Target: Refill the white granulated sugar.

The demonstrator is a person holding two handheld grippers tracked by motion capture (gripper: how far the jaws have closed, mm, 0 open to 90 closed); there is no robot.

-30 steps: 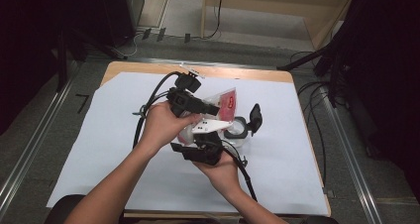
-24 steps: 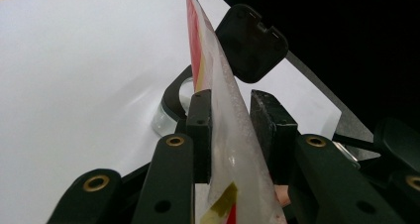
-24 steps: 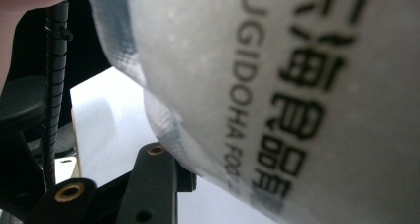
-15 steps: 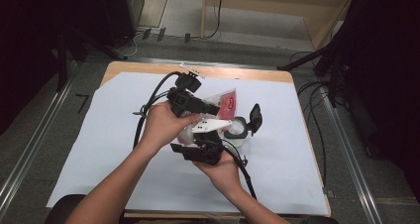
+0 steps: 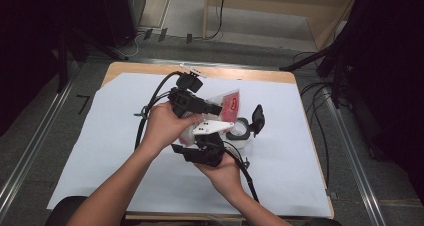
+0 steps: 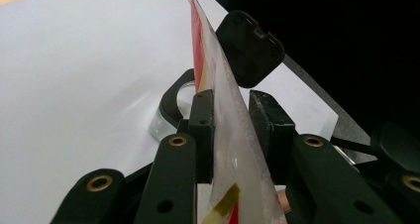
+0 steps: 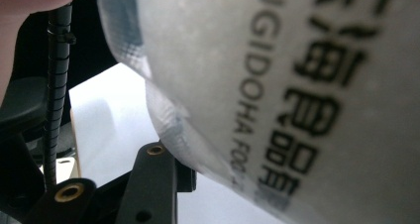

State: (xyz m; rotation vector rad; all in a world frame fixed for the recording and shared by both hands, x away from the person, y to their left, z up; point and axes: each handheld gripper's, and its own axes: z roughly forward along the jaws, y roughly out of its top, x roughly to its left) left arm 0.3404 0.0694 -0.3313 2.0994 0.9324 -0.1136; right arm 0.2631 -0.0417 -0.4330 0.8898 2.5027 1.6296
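Note:
A clear plastic pouch (image 5: 227, 102) with a red label hangs over the middle of the table between both grippers. My left gripper (image 5: 212, 108) reaches in from the left, and in the left gripper view the pouch (image 6: 223, 110) stands edge-on between its pads (image 6: 202, 120), which press on it. My right gripper (image 5: 207, 138) sits just below, pointing up at the pouch's lower part. In the right gripper view the printed film (image 7: 297, 85) runs down onto one finger (image 7: 156, 159) and hides the other. A round clear container (image 5: 240, 133) with its black flip lid (image 5: 257, 120) open stands just to the right.
A white sheet (image 5: 100, 136) covers the wooden table (image 5: 150, 68). Black cables trail from both grippers. Metal rails run along both sides of the table, and loose cables lie on the floor at the right (image 5: 320, 116).

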